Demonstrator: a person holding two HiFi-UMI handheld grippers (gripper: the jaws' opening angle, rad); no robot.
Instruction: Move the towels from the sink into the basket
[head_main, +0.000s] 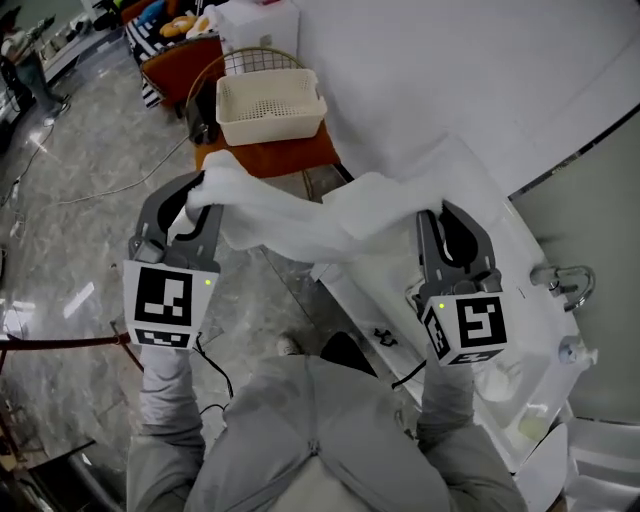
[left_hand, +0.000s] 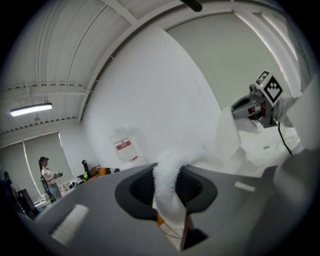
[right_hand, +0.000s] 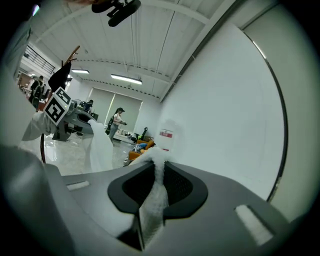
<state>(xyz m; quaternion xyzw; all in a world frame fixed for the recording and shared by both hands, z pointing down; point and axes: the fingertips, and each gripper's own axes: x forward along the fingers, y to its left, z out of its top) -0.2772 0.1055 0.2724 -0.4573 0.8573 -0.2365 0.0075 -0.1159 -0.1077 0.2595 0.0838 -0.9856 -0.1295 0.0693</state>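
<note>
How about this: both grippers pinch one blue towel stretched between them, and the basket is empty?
The towel is white, not blue, as the head view shows. The left gripper and right gripper do pinch it; the basket is empty.

**Hidden, cropped and illegible: entries**

1. Towel (head_main: 300, 215): both gripped ends vanish inside closed jaws. In the head view the cloth covers the tips of the left gripper (head_main: 195, 192) and the right gripper (head_main: 436, 213).
2. Sink (head_main: 530, 335): the basin sits partly behind the right gripper, and its pale contents cannot be identified.
3. Bottle label (left_hand: 123, 145), left gripper view: print too small to read.
4. Distant person (left_hand: 47, 176): detail indistinct.
5. Dark object (right_hand: 117, 9), right gripper view: cropped at the top edge, unidentifiable.
6. Wearer's torso (head_main: 320, 440): cut off by the bottom edge.
</note>
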